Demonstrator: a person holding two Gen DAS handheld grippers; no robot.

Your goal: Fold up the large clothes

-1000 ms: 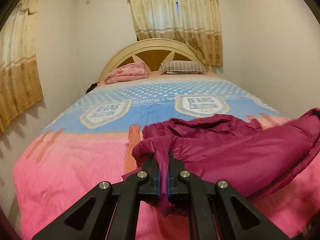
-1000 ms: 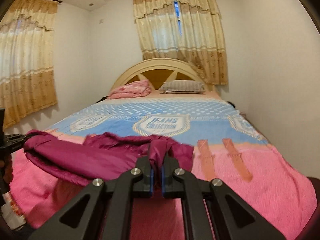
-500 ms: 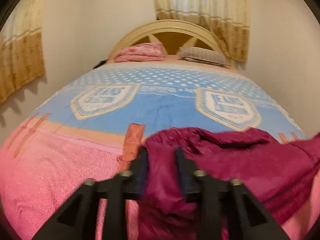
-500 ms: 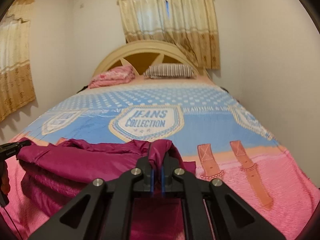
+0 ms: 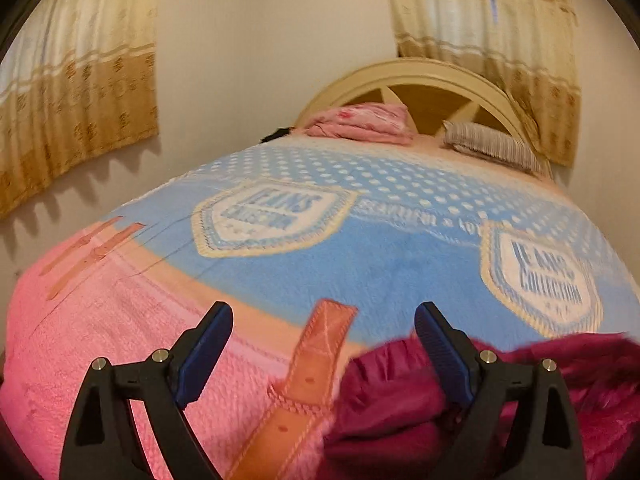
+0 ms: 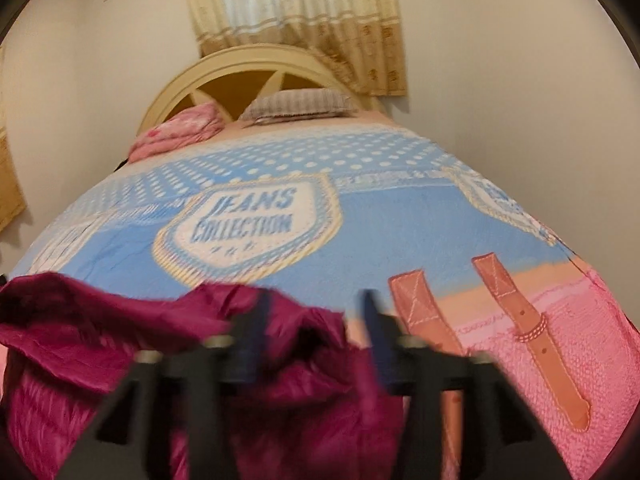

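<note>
Maroon jacket [image 6: 120, 364] dropped on bed; both grippers' fingers now apart.

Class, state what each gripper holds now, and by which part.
Nothing. The left gripper and right gripper are both open; the jacket lies on the bed.

Blanket [image 5: 380, 276], striped pillow [image 5: 492, 148], curtains [image 6: 304, 28], headboard [image 6: 248, 64].

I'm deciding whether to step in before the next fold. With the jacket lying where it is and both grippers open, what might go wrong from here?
The maroon jacket lies bunched, not flat, so a fold made now would likely trap creases. The left gripper is open over blanket beside the jacket; closing there might pinch blanket. The right gripper view is blurred, so any regrasp looks imprecise.
</note>
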